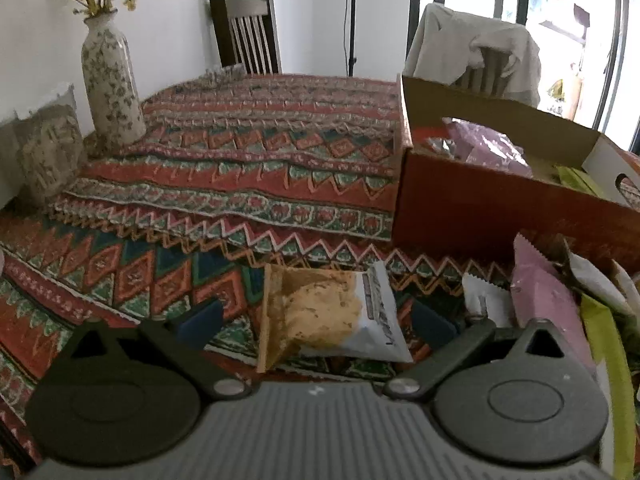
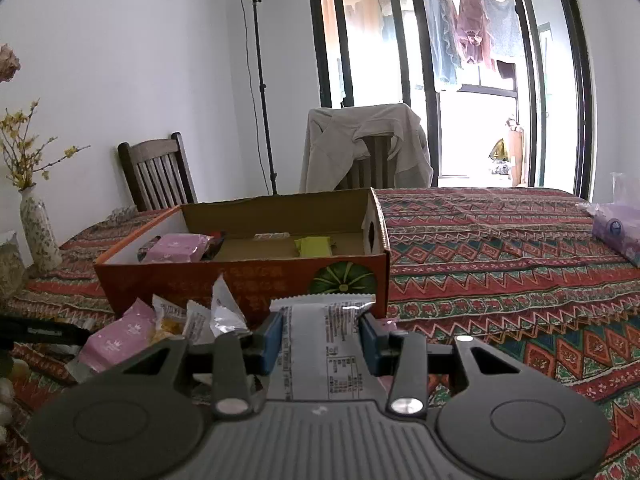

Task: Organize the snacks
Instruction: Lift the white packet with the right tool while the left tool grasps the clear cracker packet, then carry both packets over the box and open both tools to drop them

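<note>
Patterned cloth covers the surface — left gripper (image 1: 318, 322) fingers spread wide around a cookie packet (image 1: 334, 314), untouched; right gripper (image 2: 322, 338) fingers clamp a white snack packet (image 2: 320, 344), orange box (image 2: 248, 256) at twelve o'clock.

Nothing printed here can truly be read. The white wrapper (image 2: 320, 344) at 6 o'clock in the right wrist view carries rows of small dark print and a table of figures, all too fine and blurred to make out, and the orange box (image 2: 244, 280) behind it bears pale characters beside a green pumpkin picture, equally illegible. In the left wrist view, the cookie packet (image 1: 332, 312) at 6 o'clock shows dark lettering along its white edge, too blurred to spell.
</note>
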Tool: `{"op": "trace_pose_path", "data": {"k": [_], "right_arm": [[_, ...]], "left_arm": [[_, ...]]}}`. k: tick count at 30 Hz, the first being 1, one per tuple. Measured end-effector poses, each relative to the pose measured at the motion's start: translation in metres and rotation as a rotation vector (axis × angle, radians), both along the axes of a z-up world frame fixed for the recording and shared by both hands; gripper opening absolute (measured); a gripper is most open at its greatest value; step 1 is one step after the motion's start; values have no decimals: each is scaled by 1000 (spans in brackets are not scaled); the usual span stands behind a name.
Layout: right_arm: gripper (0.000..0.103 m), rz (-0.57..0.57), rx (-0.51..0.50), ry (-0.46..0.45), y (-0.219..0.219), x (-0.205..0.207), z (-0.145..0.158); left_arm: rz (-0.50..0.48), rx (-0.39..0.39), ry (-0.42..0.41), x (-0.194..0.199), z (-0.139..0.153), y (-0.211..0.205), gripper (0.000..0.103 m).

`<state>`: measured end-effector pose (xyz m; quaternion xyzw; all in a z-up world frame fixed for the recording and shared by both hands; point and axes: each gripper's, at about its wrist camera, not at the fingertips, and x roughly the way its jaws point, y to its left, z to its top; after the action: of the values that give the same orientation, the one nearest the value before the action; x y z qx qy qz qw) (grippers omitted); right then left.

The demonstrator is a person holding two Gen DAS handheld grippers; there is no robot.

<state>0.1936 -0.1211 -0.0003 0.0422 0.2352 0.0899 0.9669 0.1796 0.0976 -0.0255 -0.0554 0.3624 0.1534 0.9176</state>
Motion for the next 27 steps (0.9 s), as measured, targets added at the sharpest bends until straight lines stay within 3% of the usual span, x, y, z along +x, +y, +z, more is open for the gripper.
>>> {"op": "trace_pose_path", "data": {"k": [2, 5, 8, 15, 27], "right_arm": [[40, 1, 5, 0, -2, 1, -1], [40, -1, 12, 2, -4, 2, -2], [40, -3, 19, 1, -6, 1, -2], [40, -2, 30, -10, -11, -2, -2], [40, -3, 38, -68, -13, -6, 14]], "left_arm": [[8, 1, 2, 2, -1, 0, 94], [7, -6, -13, 3, 2, -1, 75], [1, -32, -30, 2, 4, 1, 65], [-6, -30, -71, -7, 9, -4, 61], [-63, -1, -209, -26, 48, -24, 60]]}}
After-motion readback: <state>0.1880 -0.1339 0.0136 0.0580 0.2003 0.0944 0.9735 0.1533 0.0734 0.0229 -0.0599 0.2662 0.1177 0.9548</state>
